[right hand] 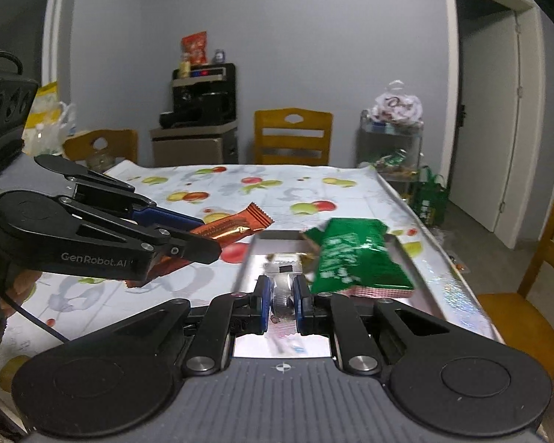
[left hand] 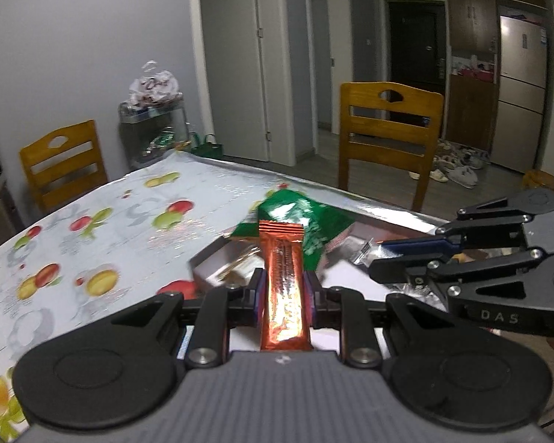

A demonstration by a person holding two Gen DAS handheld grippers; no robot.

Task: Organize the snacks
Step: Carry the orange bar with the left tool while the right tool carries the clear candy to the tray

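My left gripper (left hand: 283,288) is shut on an orange snack bar (left hand: 282,277) and holds it above the near left corner of a white box (left hand: 207,262); both show in the right wrist view, the gripper (right hand: 199,243) and the bar (right hand: 236,227). My right gripper (right hand: 281,291) is shut on a silver snack packet (right hand: 282,288) over the white box (right hand: 406,258). It shows from the side in the left wrist view (left hand: 376,264). A green snack bag (right hand: 354,258) leans over the box's far right side, also seen in the left wrist view (left hand: 303,217).
The table (left hand: 92,221) wears a fruit-print cloth. Wooden chairs (left hand: 387,136) (right hand: 291,136) stand around it. A cart with bags (right hand: 391,136) stands at the wall. A dark appliance on a cabinet (right hand: 203,99) stands behind the table.
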